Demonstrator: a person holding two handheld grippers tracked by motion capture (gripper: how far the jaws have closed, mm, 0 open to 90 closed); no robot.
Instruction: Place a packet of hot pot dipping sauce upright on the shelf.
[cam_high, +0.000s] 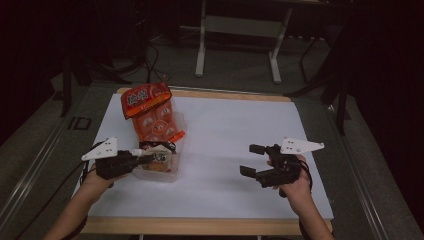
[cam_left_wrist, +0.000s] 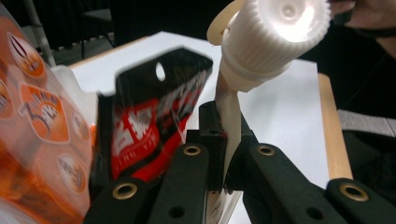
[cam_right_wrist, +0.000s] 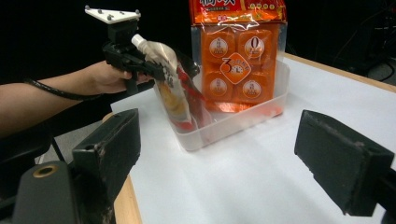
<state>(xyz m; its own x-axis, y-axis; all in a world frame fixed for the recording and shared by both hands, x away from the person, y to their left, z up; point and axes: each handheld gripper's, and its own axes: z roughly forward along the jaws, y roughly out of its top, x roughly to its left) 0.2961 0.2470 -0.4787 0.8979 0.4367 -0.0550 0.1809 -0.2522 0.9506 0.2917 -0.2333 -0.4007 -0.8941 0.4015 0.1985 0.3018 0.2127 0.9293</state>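
Spout pouch (cam_right_wrist: 170, 88) sits upright in the near-left corner of the clear plastic bin (cam_right_wrist: 243, 119), white cap (cam_left_wrist: 275, 32) up, red-and-black packet (cam_left_wrist: 154, 116) touching it. White sheet (cam_high: 240, 130) covers the table, bin at its left part. Orange multi-pack bag (cam_right_wrist: 238, 51) leans at the bin's far end, sticking out over the rim. Left gripper (cam_high: 145, 159) at the bin's near-left corner, jaws clamped on the pouch neck just below the cap. Right gripper (cam_high: 252, 160) well right of the bin, above the sheet, jaws apart, nothing between them.
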